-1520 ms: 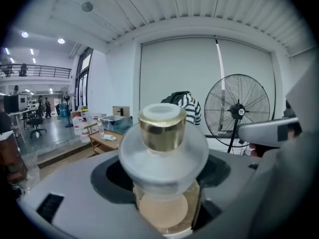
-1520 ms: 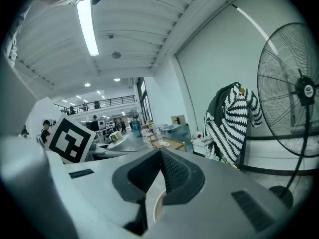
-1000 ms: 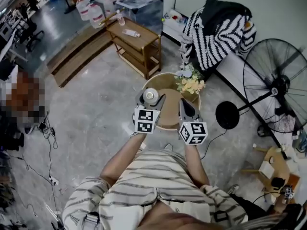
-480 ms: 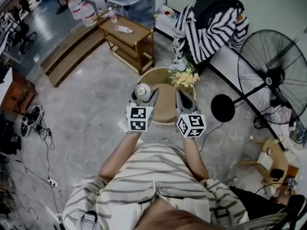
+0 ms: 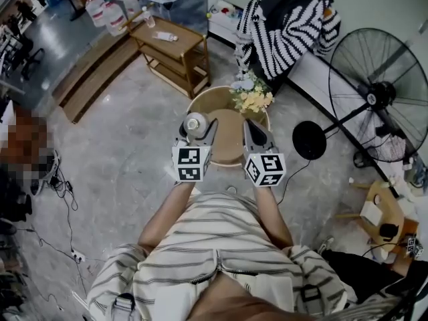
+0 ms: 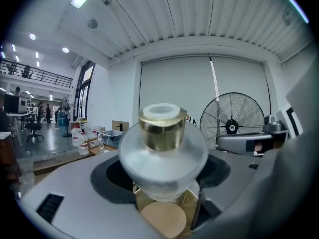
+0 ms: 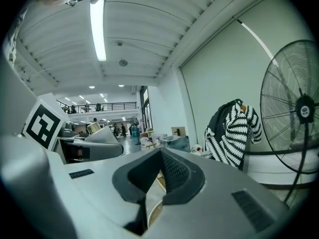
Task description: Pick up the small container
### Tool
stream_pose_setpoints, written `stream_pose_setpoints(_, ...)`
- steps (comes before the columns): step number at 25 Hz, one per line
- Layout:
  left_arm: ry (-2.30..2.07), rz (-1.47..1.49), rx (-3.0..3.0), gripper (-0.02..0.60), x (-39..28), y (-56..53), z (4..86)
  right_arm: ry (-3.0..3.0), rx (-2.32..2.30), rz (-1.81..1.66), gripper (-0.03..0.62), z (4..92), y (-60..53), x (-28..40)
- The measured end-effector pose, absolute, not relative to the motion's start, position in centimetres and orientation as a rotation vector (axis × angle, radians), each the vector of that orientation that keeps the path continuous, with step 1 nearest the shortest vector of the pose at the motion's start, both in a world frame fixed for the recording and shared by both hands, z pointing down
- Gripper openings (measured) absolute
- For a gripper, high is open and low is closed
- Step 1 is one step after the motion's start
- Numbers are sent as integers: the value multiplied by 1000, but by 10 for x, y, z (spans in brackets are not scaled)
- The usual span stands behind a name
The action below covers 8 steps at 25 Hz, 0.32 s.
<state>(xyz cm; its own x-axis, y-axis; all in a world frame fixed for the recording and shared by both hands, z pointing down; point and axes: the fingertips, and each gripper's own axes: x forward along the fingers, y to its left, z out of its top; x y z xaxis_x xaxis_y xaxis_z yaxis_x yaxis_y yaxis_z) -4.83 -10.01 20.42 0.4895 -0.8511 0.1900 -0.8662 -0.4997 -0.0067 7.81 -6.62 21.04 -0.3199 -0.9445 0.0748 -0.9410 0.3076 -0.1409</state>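
Note:
The small container is a frosted glass jar with a gold cap. It hangs upright above the round wooden table, clear of its top. My left gripper is shut on the jar's wide body, one jaw on each side. To its right, my right gripper hovers over the same table with its jaws shut and nothing between them. In the right gripper view the left gripper shows at the left with the gold cap on top.
A bunch of flowers stands at the table's far edge. A wooden shelf cart is at the back left, a striped garment behind the table. A big floor fan with its round base stands at the right. Cables lie on the floor at left.
The head view has shifted a little. My left gripper still holds the jar, a touch higher over the table. The right gripper has kept its place and stays shut.

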Motion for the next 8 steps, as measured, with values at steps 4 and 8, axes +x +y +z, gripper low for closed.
stream_pose_setpoints(4,-1530,256,2625,328,-48,-105,204,2523,-1823,-242,6,210,-71,82)
stream_pose_setpoints(8,-1537,240,2618,328,-47,-108,203,2524,-1823,-227,6,210,-74,86)
